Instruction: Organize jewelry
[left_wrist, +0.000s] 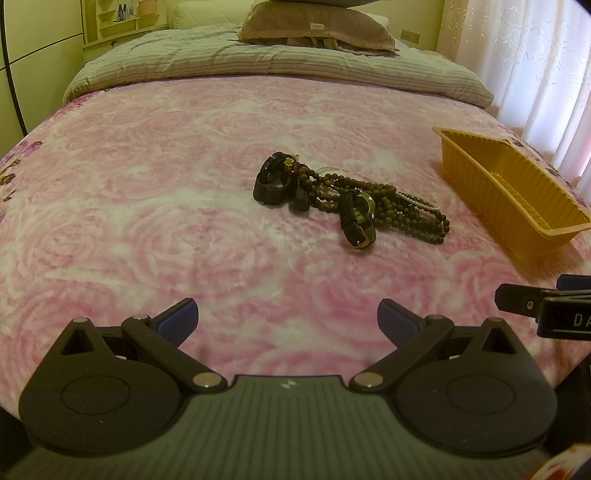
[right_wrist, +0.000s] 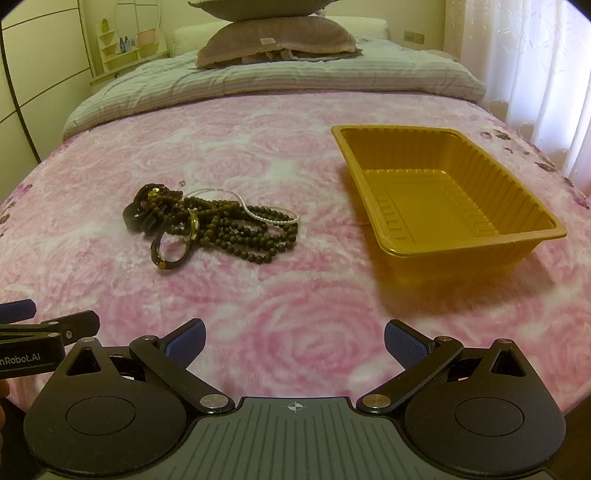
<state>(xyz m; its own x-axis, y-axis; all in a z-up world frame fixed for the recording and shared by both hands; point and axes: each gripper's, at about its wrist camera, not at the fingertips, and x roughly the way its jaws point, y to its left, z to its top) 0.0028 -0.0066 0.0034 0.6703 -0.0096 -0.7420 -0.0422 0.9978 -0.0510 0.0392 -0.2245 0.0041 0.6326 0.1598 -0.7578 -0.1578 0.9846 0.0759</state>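
**Jewelry heap on the bed, both grippers spread wide and empty**

The left gripper (left_wrist: 287, 319) hovers over the pink rose-patterned blanket (left_wrist: 147, 221), its blue-padded fingers (left_wrist: 179, 321) spread wide with nothing between them. The right gripper (right_wrist: 294, 341) is likewise wide apart and holds nothing.

The jewelry pile (left_wrist: 347, 199) lies on the blanket well ahead of the left fingers and slightly to their right. It is a tangle of dark wooden bead strands (left_wrist: 406, 214), a thin white bead strand (left_wrist: 417, 201), and two black wristwatches, one (left_wrist: 271, 182) at the pile's left end and one with a gold case (left_wrist: 360, 218) nearer the fingers. The pile's long axis runs from far-left to near-right in the left wrist view.

From the right fingers, the same pile (right_wrist: 214, 221) sits ahead and to the left, its long axis running roughly crosswise. The yellow plastic tray (right_wrist: 532, 236) lies ahead and to the right of them, apart from the pile, its long axis pointing away.

Only the right wrist view shows the tray's ribbed interior, which holds nothing; the left wrist view shows the tray (left_wrist: 491, 192) mostly from the side, far to the right of its fingers.
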